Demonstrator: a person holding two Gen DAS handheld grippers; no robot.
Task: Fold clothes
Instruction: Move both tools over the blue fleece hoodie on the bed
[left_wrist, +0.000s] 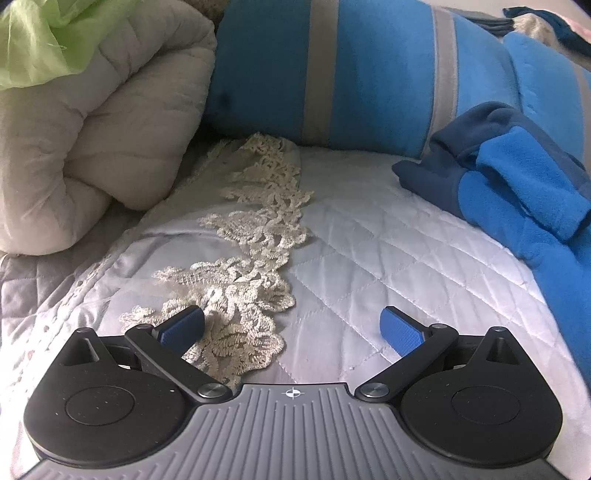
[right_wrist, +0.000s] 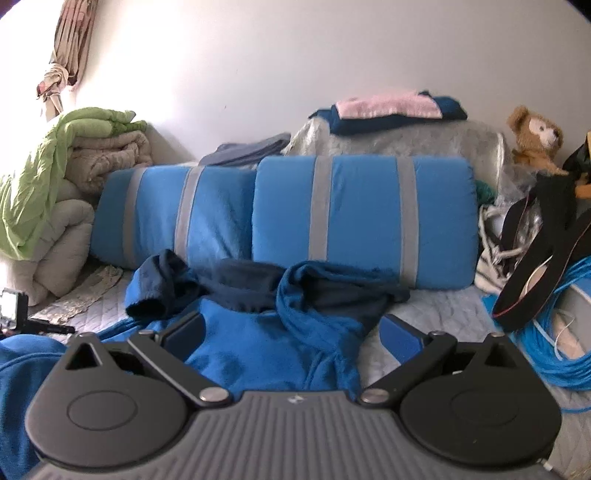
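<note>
While the blue fleece top (right_wrist: 266, 343) lies rumpled on the bed just ahead of your right gripper (right_wrist: 291, 338), nothing is gripped yet: its jaws stand spread wide with the cloth between them, untouched as far as I can tell. Your left gripper (left_wrist: 291, 328), jaws likewise spread and empty, hangs over the lace runner (left_wrist: 255, 236), with the top off to its right. I judge you are at the start of a fold; next, pinch a hem or shoulder with each side and pull it flat. The quilted bed cover (left_wrist: 369, 240) is pale; two striped blue pillows (right_wrist: 362, 218) sit beyond, a teddy bear (right_wrist: 535, 136) far right.
</note>
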